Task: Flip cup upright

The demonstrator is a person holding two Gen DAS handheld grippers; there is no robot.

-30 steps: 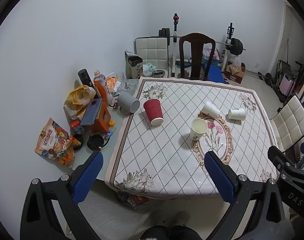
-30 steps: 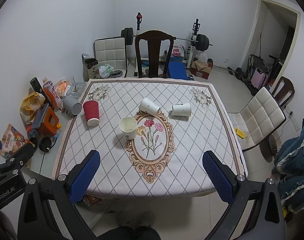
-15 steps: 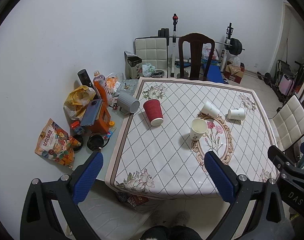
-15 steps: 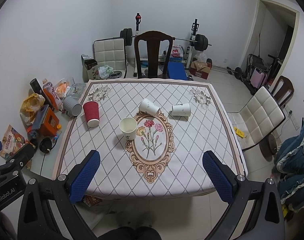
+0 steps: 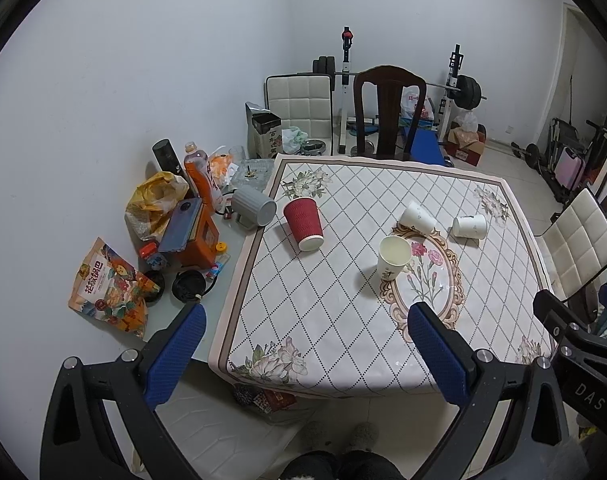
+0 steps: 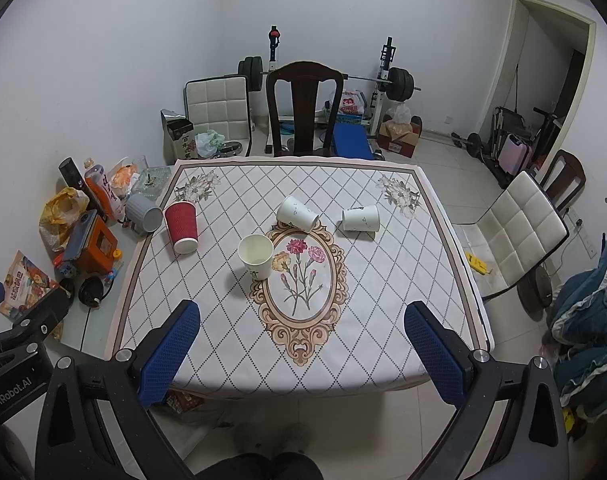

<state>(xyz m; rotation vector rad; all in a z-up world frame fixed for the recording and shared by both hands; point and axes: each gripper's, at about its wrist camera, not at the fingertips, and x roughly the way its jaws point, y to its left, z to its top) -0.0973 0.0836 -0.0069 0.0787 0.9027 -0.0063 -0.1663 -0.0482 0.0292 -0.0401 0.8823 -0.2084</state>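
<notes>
Looking along the left gripper [image 5: 303, 336], its blue fingers [image 5: 179, 344] are spread wide and hold nothing, hanging over the near edge of the table [image 5: 323, 320]. On the cloth a red cup [image 5: 303, 224] lies on its side near the left edge, mouth toward the camera. A cream cup [image 5: 393, 257] stands upright beside the flower oval. Two white cups lie tipped farther back: one [image 5: 417, 217] at the oval's top, the other [image 5: 469, 226] to its right (both well apart from the fingers).

From the right gripper [image 6: 303, 334], the fingers [image 6: 433, 346] are likewise wide apart and empty above the table's [image 6: 343, 360] near edge. The red cup [image 6: 182, 227] lies at the left, the cream cup [image 6: 256, 256] stands open-mouthed, and the white cups [image 6: 297, 213] [image 6: 360, 218] lie on their sides behind it.
</notes>
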